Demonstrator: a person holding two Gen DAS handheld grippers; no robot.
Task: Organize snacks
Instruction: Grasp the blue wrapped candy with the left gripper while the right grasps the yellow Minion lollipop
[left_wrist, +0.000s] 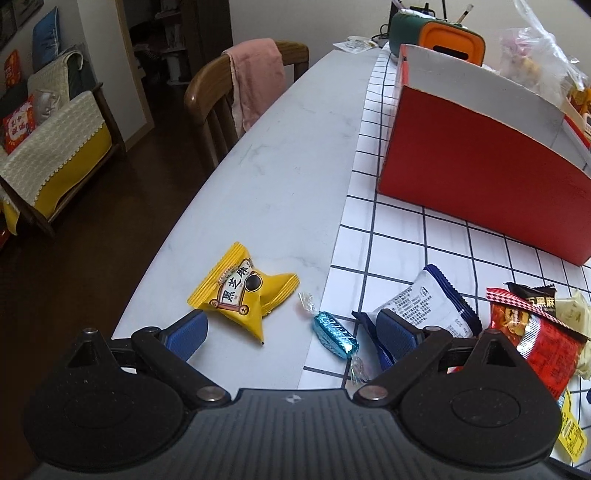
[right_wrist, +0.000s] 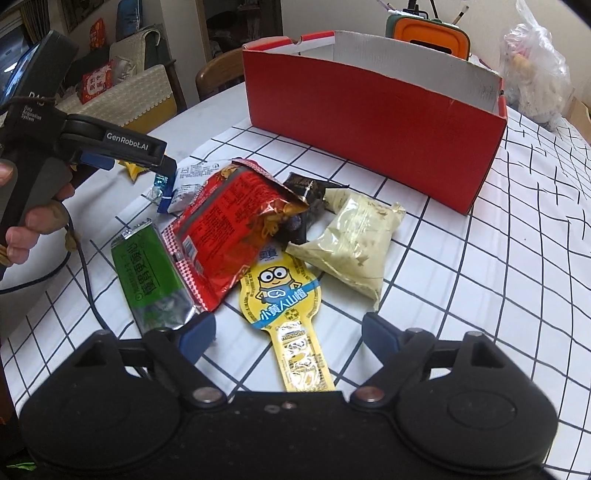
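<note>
- Left tongs (left_wrist: 290, 334): jaws spread wide, nothing gripped. The yellow sesame packet (left_wrist: 243, 295) and the blue foil candy (left_wrist: 335, 334) lie on the counter (left_wrist: 266, 177) between the pads; the right-hand pad overlaps the white-and-navy packet (left_wrist: 424, 302).
- Right tongs (right_wrist: 289, 332): jaws apart, gripping nothing, straddling the stem of the yellow cartoon lollipop packet (right_wrist: 284, 295). Whether a pad touches it, I cannot tell.
- Just beyond: green packet (right_wrist: 147, 273) beside the left pad, red foil bag (right_wrist: 229, 229) overlapping it, beige pouch (right_wrist: 354, 240) to the right, dark packet (right_wrist: 306, 192) behind.
- Farther back: red cardboard box (right_wrist: 369, 122), open-topped, on the gridded cloth (right_wrist: 517, 258).
- A hand (right_wrist: 22, 221) holds the left tool.
</note>
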